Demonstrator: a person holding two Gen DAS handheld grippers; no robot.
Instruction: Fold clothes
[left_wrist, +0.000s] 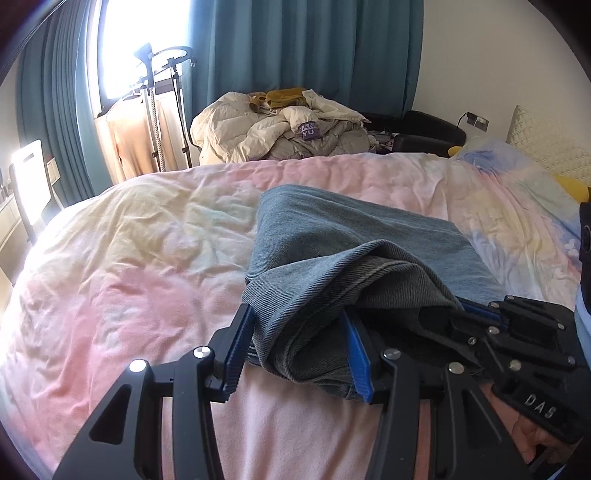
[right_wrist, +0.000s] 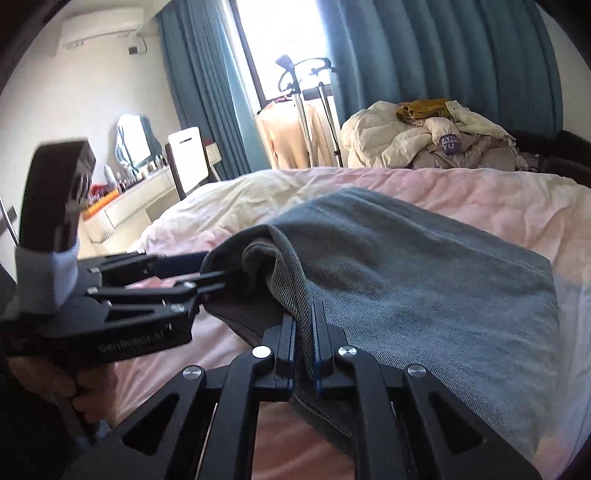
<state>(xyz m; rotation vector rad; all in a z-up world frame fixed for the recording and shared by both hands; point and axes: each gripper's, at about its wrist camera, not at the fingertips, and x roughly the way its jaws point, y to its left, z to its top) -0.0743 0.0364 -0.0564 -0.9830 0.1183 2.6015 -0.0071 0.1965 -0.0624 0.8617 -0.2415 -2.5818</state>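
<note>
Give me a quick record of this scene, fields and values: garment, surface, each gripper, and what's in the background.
garment: grey-blue jeans, partly folded, near edge bunched and lifted
surface: bed with pink and yellow sheet
left gripper: jaws around a thick bunch of denim, pads against it
right gripper: shut on a thin denim edge
background: pile of cream quilted coats, teal curtains, garment steamer stand

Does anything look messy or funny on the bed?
The jeans are bunched at the near end, where both the left gripper and right gripper pinch them. Behind the bed sits a messy heap of puffy coats.
</note>
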